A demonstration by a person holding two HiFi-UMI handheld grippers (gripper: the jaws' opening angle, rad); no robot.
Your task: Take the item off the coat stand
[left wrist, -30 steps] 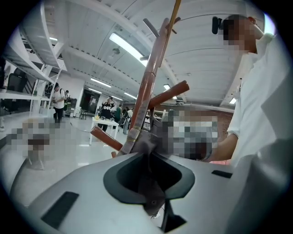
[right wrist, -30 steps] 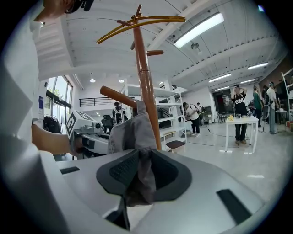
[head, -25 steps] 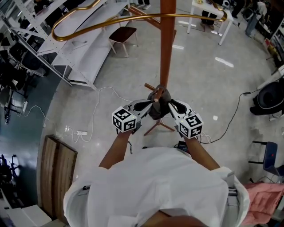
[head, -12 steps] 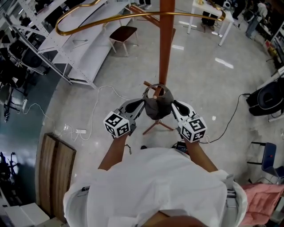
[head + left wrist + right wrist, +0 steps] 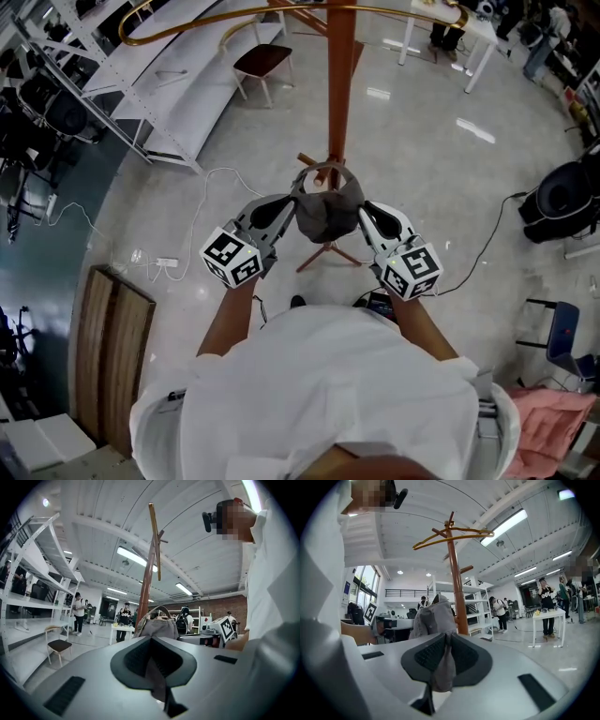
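Note:
A grey fabric cap (image 5: 323,214) hangs between my two grippers, close against the wooden pole of the coat stand (image 5: 339,84). My left gripper (image 5: 292,202) is shut on a fold of the cap's edge (image 5: 157,681), and the cap's body (image 5: 158,626) bulges just beyond the jaws. From the other side my right gripper (image 5: 361,216) is shut on grey cloth (image 5: 442,667), with the cap (image 5: 432,618) in front of the pole (image 5: 457,597). A short peg (image 5: 307,160) juts from the pole just above the cap. Whether the cap still touches the peg I cannot tell.
A golden hoop (image 5: 187,19) rings the stand's top. White shelving racks (image 5: 141,84), a small chair (image 5: 262,64) and a white table (image 5: 450,28) stand beyond. The stand's feet (image 5: 328,258), a floor cable (image 5: 216,187), a wooden panel (image 5: 117,347) and a black chair (image 5: 562,202) surround me. People stand in the distance (image 5: 77,613).
Both grippers have drawn apart and the cap has spread wider between them. The left gripper's cube has shifted left and down.

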